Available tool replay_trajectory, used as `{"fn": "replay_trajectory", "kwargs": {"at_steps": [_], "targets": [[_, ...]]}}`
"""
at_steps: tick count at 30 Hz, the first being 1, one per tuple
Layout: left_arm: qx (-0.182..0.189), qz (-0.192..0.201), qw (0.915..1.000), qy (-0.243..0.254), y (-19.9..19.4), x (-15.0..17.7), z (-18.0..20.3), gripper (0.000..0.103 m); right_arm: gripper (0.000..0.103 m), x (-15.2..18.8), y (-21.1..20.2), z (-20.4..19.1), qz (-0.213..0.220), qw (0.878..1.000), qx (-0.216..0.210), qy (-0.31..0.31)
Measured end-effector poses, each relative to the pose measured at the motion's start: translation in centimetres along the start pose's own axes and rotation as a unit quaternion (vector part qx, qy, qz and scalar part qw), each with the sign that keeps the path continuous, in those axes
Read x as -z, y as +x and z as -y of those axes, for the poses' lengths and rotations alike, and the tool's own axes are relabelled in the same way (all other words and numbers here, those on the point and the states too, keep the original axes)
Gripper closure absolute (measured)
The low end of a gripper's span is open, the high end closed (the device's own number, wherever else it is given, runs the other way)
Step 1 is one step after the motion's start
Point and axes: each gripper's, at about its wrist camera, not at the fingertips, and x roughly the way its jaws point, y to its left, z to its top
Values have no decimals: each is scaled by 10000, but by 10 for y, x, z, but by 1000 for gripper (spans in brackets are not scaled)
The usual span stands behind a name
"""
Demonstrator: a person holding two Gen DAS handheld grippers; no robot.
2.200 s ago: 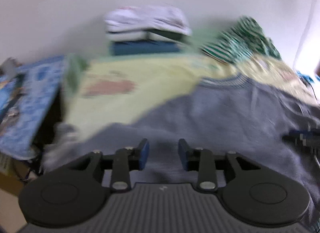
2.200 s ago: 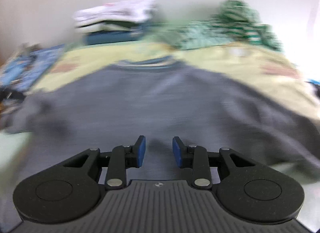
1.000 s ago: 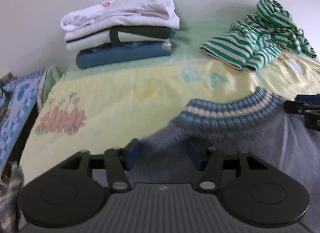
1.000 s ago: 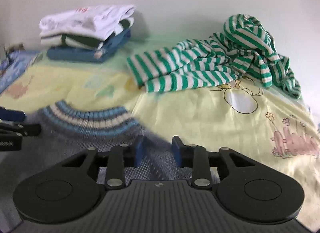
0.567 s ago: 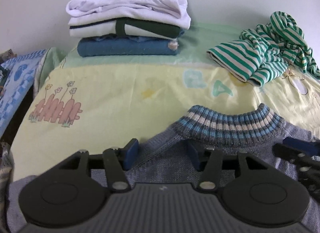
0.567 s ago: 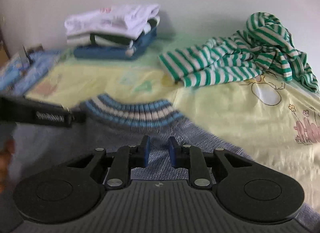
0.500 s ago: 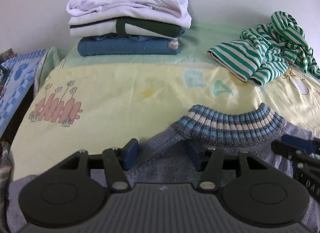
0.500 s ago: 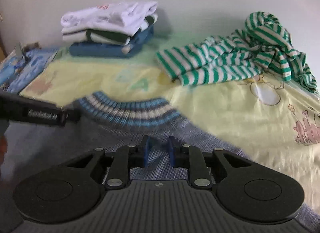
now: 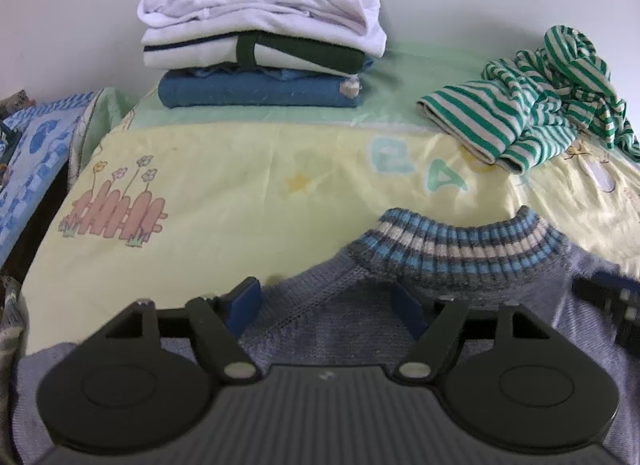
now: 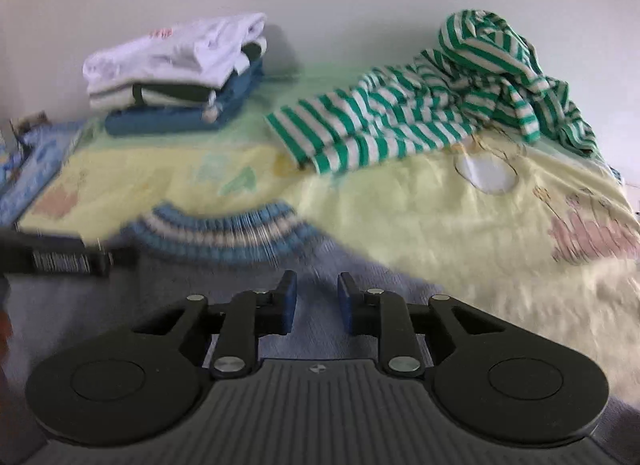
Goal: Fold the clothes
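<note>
Two grippers hover over the grey sweater [image 9: 328,329] at the bed's near edge: the left gripper [image 9: 326,307] spread wide, the right gripper [image 10: 313,297] parted with nothing between its pads. A folded stack [image 9: 260,41] sits by the far edge.

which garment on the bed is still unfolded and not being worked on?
The green-and-white striped top, crumpled in a heap by the wall. The white, cream-and-green and blue garments sit folded in a stack; the grey knit sweater lies under both grippers.
</note>
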Motion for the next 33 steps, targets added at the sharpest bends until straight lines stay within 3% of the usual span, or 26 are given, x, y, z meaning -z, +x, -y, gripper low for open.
{"fn": "replay_trajectory", "kwargs": {"at_steps": [1, 3, 4, 13, 15, 17, 20, 26, 33], "targets": [[-6, 21, 10000, 34, -2, 0, 2, 25, 84, 4, 0, 6, -39, 10000, 32, 63], [-10, 55, 9999, 111, -4, -1, 7, 24, 101, 7, -1, 18, 33, 9998, 78, 193], [-31, 58, 9999, 147, -6, -1, 10, 23, 103, 7, -1, 24, 51, 9996, 101, 263], [-156, -82, 9998, 92, -15, 0, 21, 21, 103, -3, 1, 28, -61, 9982, 270, 531], [-174, -74, 9998, 80, -18, 2, 23, 18, 93, -1, -7, 28, -37, 9976, 287, 623], [-193, -57, 9998, 80, -21, 3, 25, 16, 92, 3, -11, 24, -89, 9981, 198, 577], [-189, -70, 9997, 110, -23, 6, 27, 16, 92, 11, -13, 18, -224, 9987, 28, 467], [-212, -152, 9996, 133, -22, 11, 29, 14, 101, 12, -10, 29, -175, 9981, 368, 462], [-256, -228, 9993, 154, -24, 20, 30, 12, 101, 3, -5, 19, -464, 9962, 673, 302]]}}
